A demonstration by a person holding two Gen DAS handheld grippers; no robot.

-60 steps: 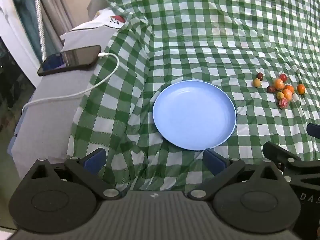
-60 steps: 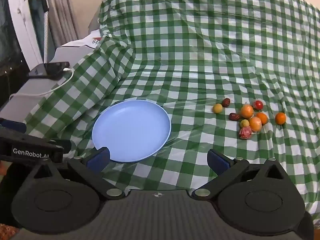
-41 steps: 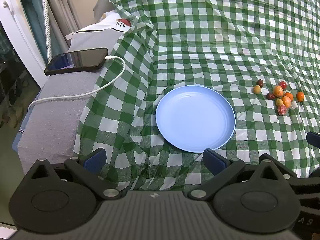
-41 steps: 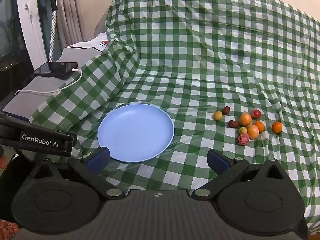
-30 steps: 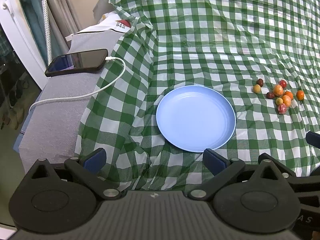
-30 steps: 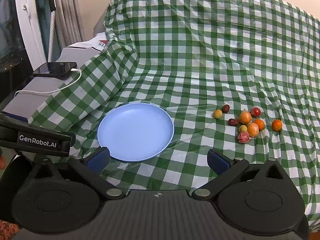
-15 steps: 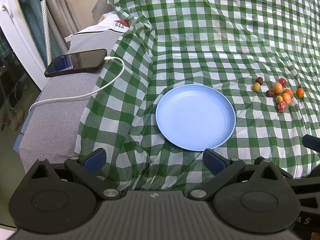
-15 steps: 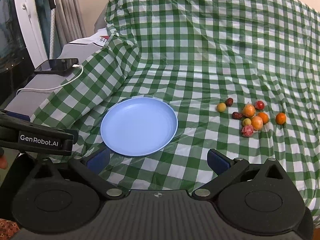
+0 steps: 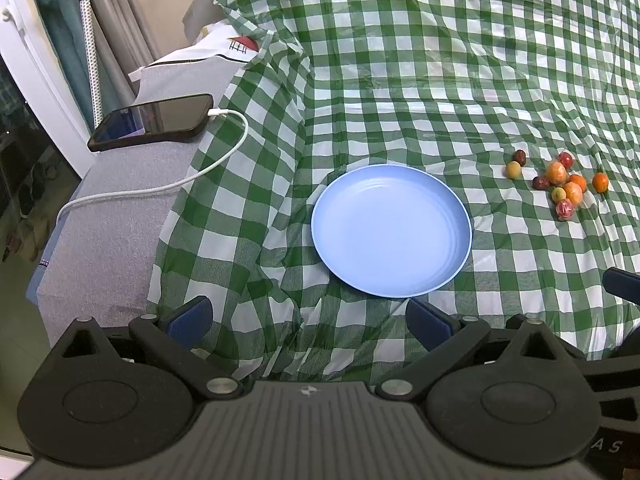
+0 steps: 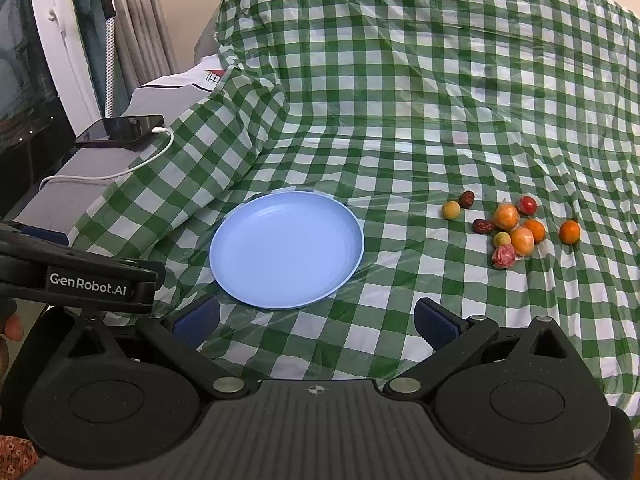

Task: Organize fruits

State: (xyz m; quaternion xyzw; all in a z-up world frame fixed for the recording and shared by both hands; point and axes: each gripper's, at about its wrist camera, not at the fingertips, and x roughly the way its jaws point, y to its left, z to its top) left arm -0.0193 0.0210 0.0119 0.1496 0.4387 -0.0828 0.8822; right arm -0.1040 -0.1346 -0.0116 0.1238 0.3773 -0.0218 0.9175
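Observation:
An empty light blue plate (image 9: 390, 232) (image 10: 286, 250) lies on the green checked cloth (image 9: 400, 80) (image 10: 400, 92). To its right sits a cluster of several small fruits (image 9: 562, 184) (image 10: 510, 226): orange ones, dark red dates, a yellow one and a red one. My left gripper (image 9: 308, 320) is open and empty, just short of the plate's near left rim. My right gripper (image 10: 316, 322) is open and empty, just short of the plate's near rim, with the fruits ahead to its right.
A black phone (image 9: 152, 122) (image 10: 120, 130) on a white charging cable (image 9: 160, 188) lies on a grey surface at the left. Curtains and a white frame stand further left. The cloth rises into folds behind the plate.
The right gripper has moved a little forward and left, so the plate and fruits sit nearer its middle. The left gripper has barely moved. Both stay open.

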